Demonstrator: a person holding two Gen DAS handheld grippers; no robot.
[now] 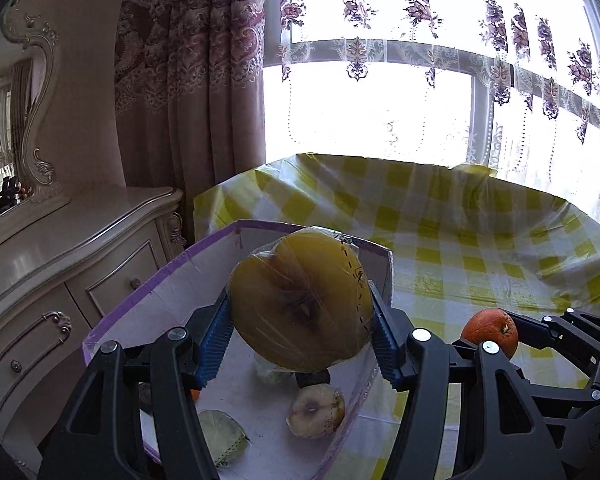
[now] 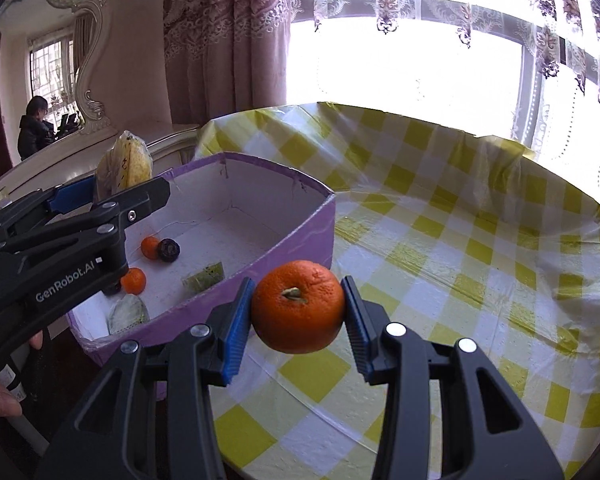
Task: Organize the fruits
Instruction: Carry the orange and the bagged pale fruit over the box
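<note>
left gripper gripping wrapped fruit half, right gripper gripping orange

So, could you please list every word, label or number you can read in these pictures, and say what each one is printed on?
"GenRobot.AI": white lettering on the black body of the left gripper, seen in the right wrist view.
Dark marks on the plastic wrap of the yellow fruit half held by the left gripper: too blurred to read.
A small white tag beside the brand lettering: too small to read.
Nothing else legible.

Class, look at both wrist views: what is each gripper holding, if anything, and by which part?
The left gripper clamps a plastic-wrapped yellow fruit half by its opposite edges. The right gripper clamps an orange by its two sides, stem end facing the camera.
</note>
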